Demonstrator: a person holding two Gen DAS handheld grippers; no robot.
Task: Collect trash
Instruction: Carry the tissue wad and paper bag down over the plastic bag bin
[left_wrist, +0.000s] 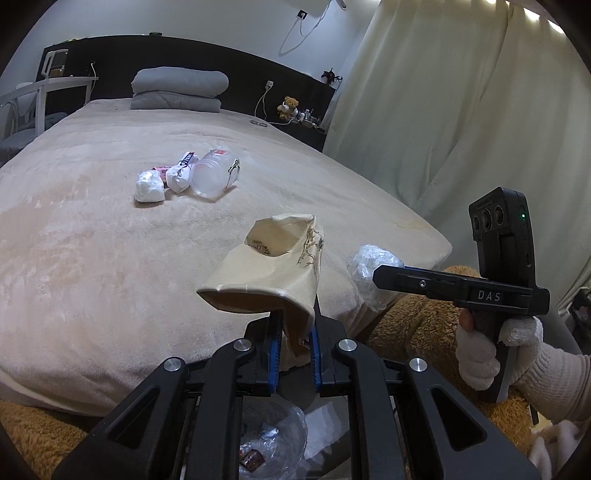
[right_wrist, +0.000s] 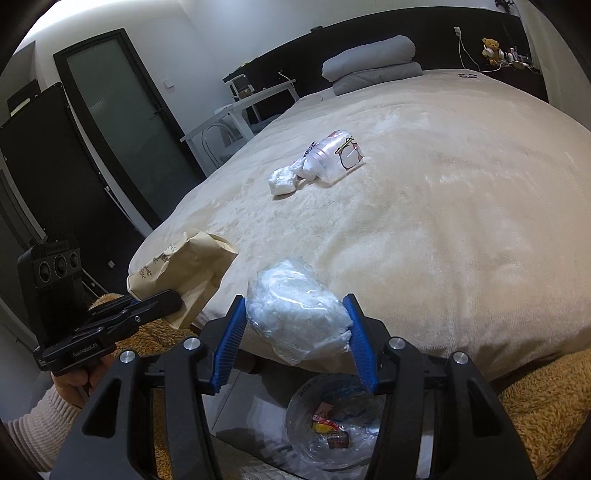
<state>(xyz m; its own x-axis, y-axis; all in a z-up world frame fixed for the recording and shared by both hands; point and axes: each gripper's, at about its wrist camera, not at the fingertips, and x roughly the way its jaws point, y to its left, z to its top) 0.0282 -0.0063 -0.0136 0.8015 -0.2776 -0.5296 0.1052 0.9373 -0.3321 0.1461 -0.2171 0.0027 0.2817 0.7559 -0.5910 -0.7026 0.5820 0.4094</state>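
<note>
On the beige plush bed (right_wrist: 424, 221): one clear plastic cup (left_wrist: 215, 172), two crumpled white wrappers (left_wrist: 149, 186), two grey folded pillows (left_wrist: 179, 88).

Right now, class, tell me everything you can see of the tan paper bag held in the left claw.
The tan paper bag is creased and crumpled, with dark printed characters and a drawn sprig on its side. Its mouth gapes open, showing a pale inside with some print. The left claw pinches its lower end between blue pads, holding it in the air above the near edge of the bed. Nothing else touches it.
</note>
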